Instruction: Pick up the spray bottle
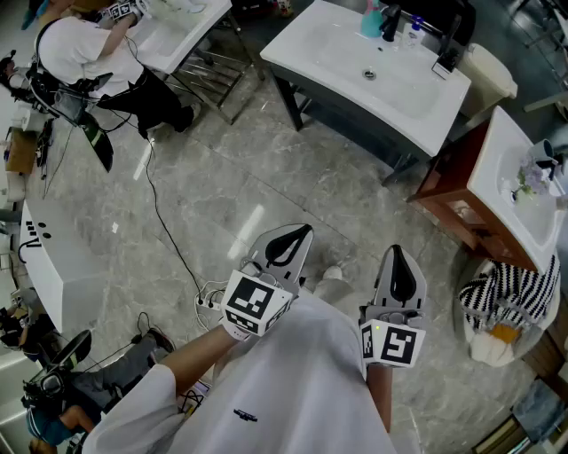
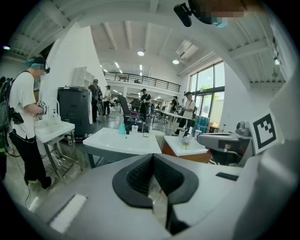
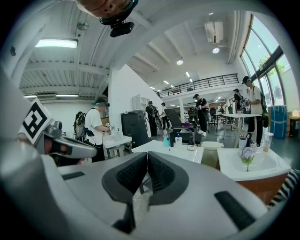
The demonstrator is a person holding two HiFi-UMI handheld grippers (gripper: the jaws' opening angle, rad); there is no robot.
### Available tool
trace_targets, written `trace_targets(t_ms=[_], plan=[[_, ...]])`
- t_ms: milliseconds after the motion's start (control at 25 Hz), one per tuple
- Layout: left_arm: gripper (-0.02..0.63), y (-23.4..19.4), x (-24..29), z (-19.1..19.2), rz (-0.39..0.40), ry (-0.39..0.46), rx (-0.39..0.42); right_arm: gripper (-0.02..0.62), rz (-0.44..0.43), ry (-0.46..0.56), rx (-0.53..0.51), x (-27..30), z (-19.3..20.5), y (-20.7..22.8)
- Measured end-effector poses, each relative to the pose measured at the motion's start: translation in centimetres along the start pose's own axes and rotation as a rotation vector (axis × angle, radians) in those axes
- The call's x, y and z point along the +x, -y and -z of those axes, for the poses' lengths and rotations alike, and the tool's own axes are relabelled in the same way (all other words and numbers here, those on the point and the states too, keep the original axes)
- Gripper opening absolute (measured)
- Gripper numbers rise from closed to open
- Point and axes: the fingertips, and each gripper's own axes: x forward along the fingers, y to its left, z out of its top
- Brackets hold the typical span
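Note:
The teal spray bottle (image 1: 371, 19) stands at the back of a white washbasin table (image 1: 337, 53), beside a black tap, far ahead of both grippers. It shows small in the left gripper view (image 2: 122, 128) and in the right gripper view (image 3: 166, 139), next to a white pump bottle (image 3: 178, 139). My left gripper (image 1: 304, 232) and right gripper (image 1: 396, 254) are held close to my body above the floor, pointing toward the basin. Both have their jaws shut with nothing between them (image 2: 152, 157) (image 3: 147, 154).
A second basin on a wooden cabinet (image 1: 497, 177) with flowers stands at the right, a striped cloth (image 1: 506, 297) below it. A person (image 1: 84, 58) works at another basin at the upper left. A cable (image 1: 164, 226) trails over the marble floor; a white cabinet (image 1: 53, 257) is at the left.

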Motion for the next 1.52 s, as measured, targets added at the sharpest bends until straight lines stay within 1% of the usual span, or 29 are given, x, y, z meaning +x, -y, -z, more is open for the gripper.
trace_targets(t_ms=[120,240,400,520,720,1000,1160,1320,1400,1520], plan=[[0.005,-0.5,-2.0,-1.0,0.022,0.032,0.043,0.006,0.014,0.022,-0.012,-0.3,-1.1,-2.5],[0.005,-2.3,-3.8,-2.3,0.023,0.085,0.067,0.006,0.033,0.052,-0.018,0.2,-2.0,-5.1],[0.005,-4.9,-5.6,-2.8,0.033,0.117,0.066,0.006,0.048,0.06,-0.032,1.1,-2.5,-8.6],[0.005,-6.6,-6.2,-2.8,0.044,0.12,0.056,0.006,0.048,0.07,-0.041,2.1,-3.3,-10.5],[0.005,-9.0,-6.1,-2.6,0.07,0.117,0.059,0.006,0.094,0.107,-0.041,3.4,-4.5,-11.6],[0.005,-12.5,-6.6,-3.2,0.099,0.138,0.038,0.006,0.125,0.104,-0.055,6.1,-4.3,-13.6],[0.005,-14.6,-6.9,-3.1,0.113,0.13,0.039,0.006,0.113,0.102,-0.077,7.9,-4.1,-15.5],[0.005,-16.6,-7.3,-3.4,0.148,0.128,0.029,0.006,0.102,0.097,-0.081,9.8,-4.2,-17.2],[0.005,-18.0,-7.2,-3.5,0.144,0.131,0.033,0.006,0.109,0.096,-0.079,10.8,-4.3,-17.7],[0.005,-19.5,-6.4,-3.7,0.147,0.123,0.015,0.006,0.122,0.09,-0.074,12.0,-4.2,-17.7]])
